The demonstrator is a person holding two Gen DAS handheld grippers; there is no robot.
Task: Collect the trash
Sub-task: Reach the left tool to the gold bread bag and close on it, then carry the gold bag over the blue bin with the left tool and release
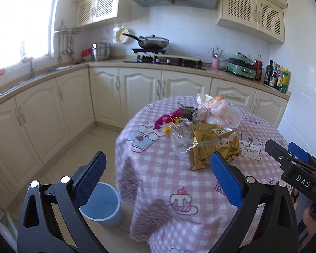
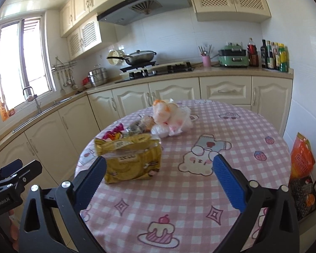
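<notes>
Both claws hovering released over a littered table

Left wrist view: the left gripper [image 1: 158,166] is hanging spread and empty near the table's edge, wrappers [image 1: 202,126] piled mid-cloth, blue bin [image 1: 103,206] waiting below for drops. Right wrist view: the right gripper [image 2: 159,168] is gaping empty, levelled toward the gold bag [image 2: 130,158] nearest it.

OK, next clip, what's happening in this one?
A person holds a gripper in each hand over a round table with a pink checked cloth in a kitchen. Both the left gripper and right gripper are open and empty, above the near edge. A pile of trash waits untouched: a gold snack bag nearest, clear plastic bags and pink wrappers behind. A blue bin stands on the floor left of the table. Nothing collected yet.
</notes>
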